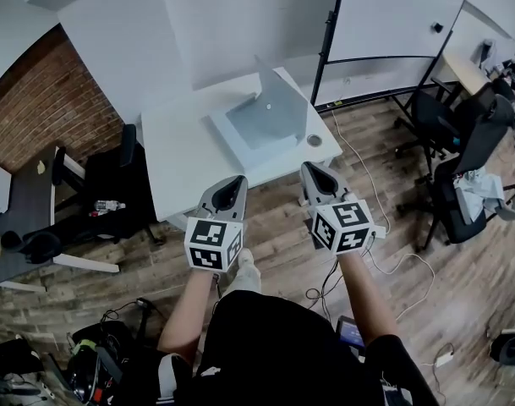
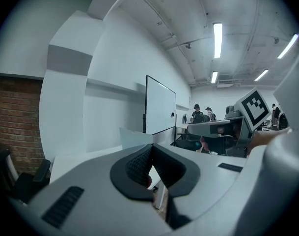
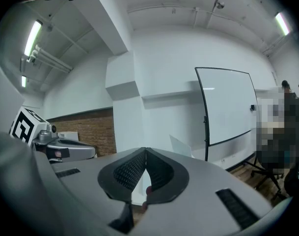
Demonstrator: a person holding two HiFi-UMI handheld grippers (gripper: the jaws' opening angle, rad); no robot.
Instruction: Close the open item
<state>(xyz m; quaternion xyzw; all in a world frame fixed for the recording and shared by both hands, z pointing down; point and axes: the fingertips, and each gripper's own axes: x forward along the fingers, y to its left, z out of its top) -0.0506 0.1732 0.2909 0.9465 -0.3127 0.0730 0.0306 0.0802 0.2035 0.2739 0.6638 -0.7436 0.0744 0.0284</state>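
My left hand-held gripper and right hand-held gripper are both pinched together on nothing, held just short of the white desk, where the laptop sits open, lid up

A white table stands on the wood-plank floor, its far edge against a white wall; on its right half lies a grey laptop, open, base flat on the top and lid raised toward the right; just beside the laptop, near the table's right front corner, sits a small dark round object; the left half is bare.
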